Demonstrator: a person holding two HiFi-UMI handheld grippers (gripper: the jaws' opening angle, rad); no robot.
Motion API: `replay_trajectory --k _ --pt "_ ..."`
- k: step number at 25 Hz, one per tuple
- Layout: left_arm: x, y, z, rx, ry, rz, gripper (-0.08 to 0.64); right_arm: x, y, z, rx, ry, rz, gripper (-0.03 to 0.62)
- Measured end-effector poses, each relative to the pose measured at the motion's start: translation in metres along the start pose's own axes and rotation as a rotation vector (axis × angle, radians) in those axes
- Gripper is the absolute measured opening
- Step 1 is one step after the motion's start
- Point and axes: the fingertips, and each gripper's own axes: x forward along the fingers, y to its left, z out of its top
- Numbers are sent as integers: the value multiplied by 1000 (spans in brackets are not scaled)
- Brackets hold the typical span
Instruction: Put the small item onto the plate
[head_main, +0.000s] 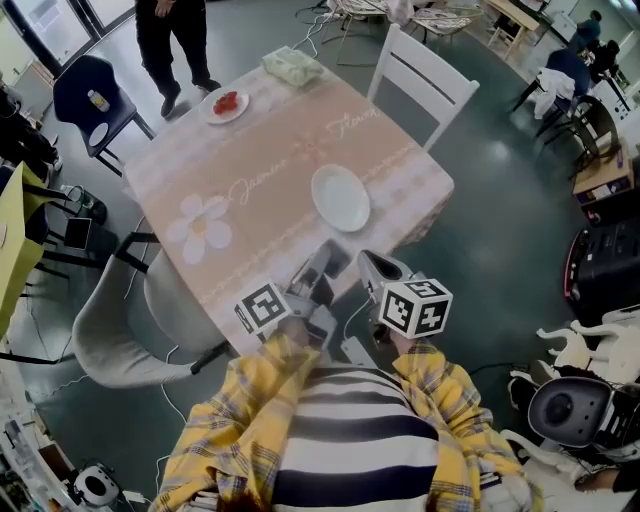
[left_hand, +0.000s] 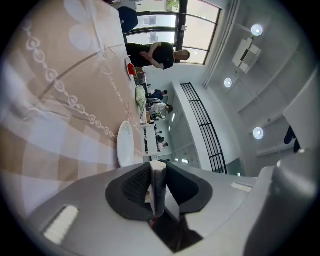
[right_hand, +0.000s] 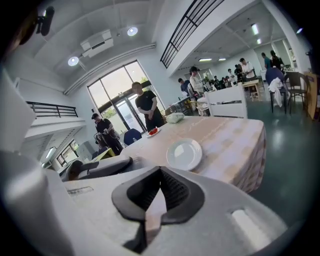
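I hold small item (left_hand: 158, 182) clamped in left gripper (left_hand: 158, 166), level for reaching plate (head_main: 340, 197); right gripper (right_hand: 159, 172) closed, empty.

The left claw (left_hand: 158, 169) grips a small pale item (left_hand: 158, 189) between its pads, with a white plate (left_hand: 125, 145) near it on the patterned bench (left_hand: 60, 100) and a person (left_hand: 155, 54) standing far off.

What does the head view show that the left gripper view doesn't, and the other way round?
Only the head view: the person's yellow plaid shirt and the white slatted chair. Only the left gripper view: the small whitish block clamped in the left gripper's jaws, and round ceiling lights. Both: the empty round white plate on the beige flowered tablecloth.
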Motion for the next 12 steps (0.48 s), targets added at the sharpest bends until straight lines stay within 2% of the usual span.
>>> replay_trajectory --k 5,12 --pt "23 19 24 27 1 37 84 29 -9 14 -18 26 -12 -3" --pt "56 36 44 23 -5 57 84 59 -26 25 -27 58 -34 -3"
